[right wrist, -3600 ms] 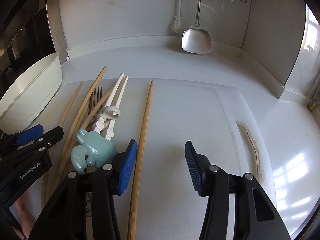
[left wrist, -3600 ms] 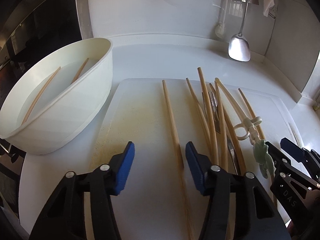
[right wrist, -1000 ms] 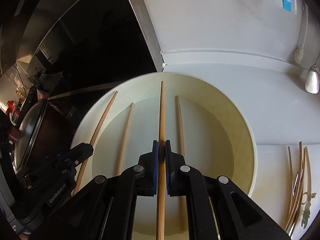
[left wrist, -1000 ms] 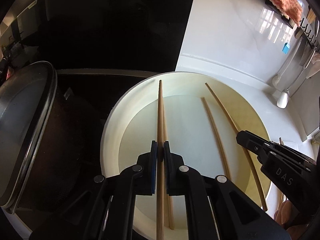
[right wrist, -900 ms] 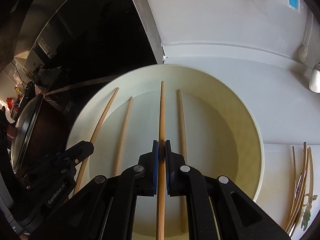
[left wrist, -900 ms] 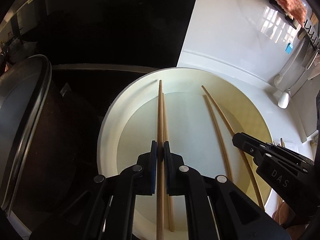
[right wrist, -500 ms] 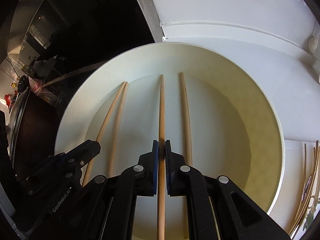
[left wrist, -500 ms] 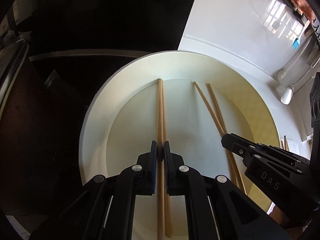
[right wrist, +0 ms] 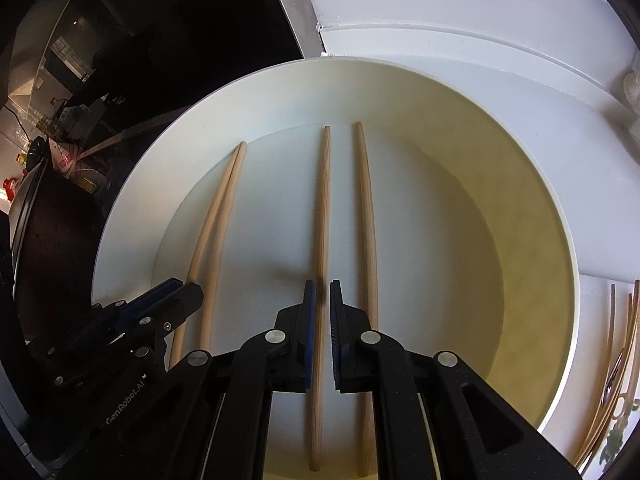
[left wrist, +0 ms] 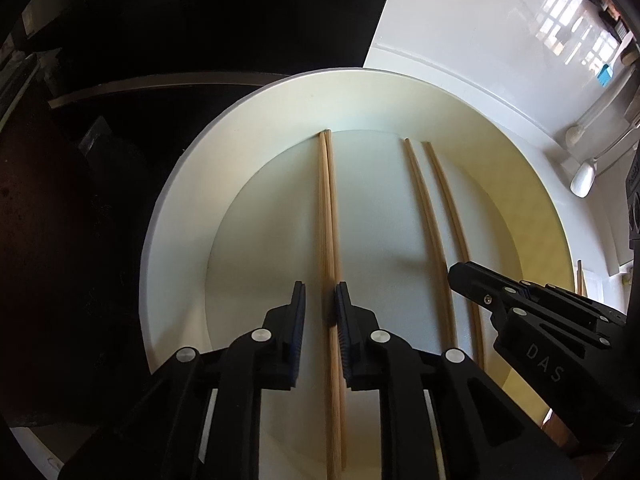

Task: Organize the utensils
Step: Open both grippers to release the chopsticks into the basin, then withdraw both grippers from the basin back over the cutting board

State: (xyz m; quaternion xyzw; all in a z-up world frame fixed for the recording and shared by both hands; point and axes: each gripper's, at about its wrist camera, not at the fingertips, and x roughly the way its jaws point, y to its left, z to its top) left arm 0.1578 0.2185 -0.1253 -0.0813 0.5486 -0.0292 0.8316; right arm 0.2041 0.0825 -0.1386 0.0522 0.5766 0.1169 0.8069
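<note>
Left wrist view: four chopsticks lie in the white bowl (left wrist: 188,184).
Both my jaws stand parted around a chopstick (left wrist: 326,216) each.

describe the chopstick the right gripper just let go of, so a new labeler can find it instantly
Start at the big cream bowl on the white counter; four wooden chopsticks lie on its floor. The released chopstick runs straight out from between the right gripper, whose jaws stand slightly apart around it. Its neighbour chopstick lies just right; the other pair touch at the tips, far left.
</note>
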